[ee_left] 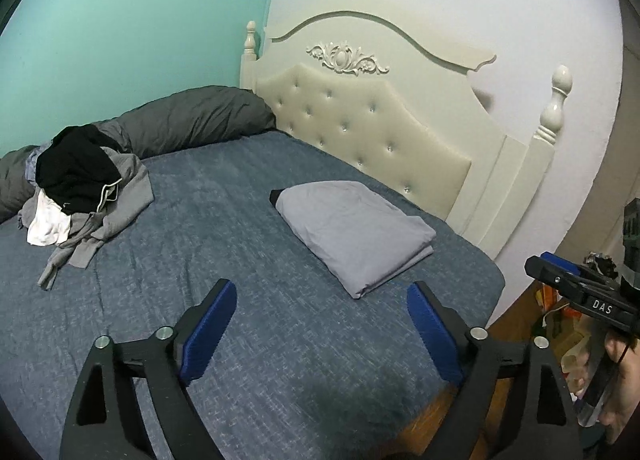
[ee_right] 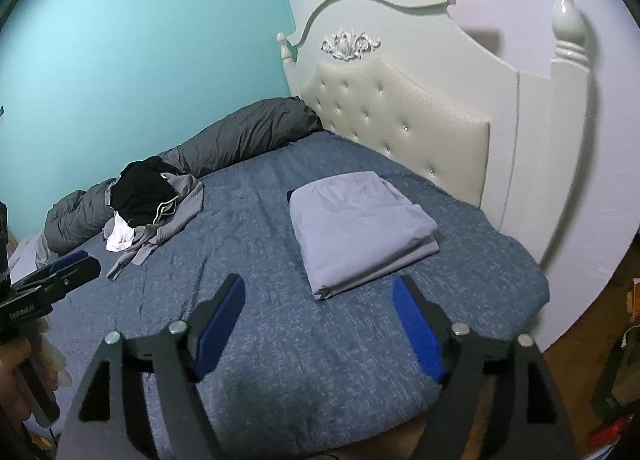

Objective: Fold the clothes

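While both grippers (ee_left: 322, 300) (ee_right: 319, 294) hover wide open and empty, folded lilac garment (ee_left: 356, 232) on bed (ee_left: 224, 220)

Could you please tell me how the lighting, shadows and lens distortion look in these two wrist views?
Left wrist view: strong fisheye bowing of the headboard, dark vignette corners, a bedpost shadow on the wall; the folded garment is sharp. Right wrist view: same barrel distortion, a long curved bedpost shadow on the wall, a soft shadow on the bedspread between the open right gripper fingers.
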The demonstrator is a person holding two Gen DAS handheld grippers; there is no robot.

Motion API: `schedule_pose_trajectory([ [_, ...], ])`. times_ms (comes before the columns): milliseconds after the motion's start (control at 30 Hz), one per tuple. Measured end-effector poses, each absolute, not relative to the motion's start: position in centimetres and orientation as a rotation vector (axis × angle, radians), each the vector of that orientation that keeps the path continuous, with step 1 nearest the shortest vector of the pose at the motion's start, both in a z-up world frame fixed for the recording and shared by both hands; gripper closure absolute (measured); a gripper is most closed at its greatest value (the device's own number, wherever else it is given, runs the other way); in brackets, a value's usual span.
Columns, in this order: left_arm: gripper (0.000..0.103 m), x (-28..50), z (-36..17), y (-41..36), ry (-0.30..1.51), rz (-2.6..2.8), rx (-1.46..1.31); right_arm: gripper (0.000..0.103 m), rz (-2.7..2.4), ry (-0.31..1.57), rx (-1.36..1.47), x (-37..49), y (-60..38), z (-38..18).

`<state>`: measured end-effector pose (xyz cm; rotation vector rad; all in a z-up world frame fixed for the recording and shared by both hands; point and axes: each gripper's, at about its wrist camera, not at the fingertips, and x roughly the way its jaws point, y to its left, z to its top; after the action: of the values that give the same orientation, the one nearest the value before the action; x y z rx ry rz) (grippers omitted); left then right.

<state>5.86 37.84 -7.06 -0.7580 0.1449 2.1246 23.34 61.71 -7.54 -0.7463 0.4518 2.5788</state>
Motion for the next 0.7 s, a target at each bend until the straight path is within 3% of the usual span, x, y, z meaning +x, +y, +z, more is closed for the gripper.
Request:
schedule_pose_trajectory([
  [267, 0.002, 8.6, -5.8, 36.0, 0.164, 2.130, -0.701, 0.005, 2.557, 0.437, -0.718, 26.0, 59.0, -6.6],
  [700, 0.000, 12.0, -5.4, 34.7, 0.178, 2.114, -0.664, 0.000, 2.523, 0.433, -0.661, 29.7, 55.7, -5.9],
])
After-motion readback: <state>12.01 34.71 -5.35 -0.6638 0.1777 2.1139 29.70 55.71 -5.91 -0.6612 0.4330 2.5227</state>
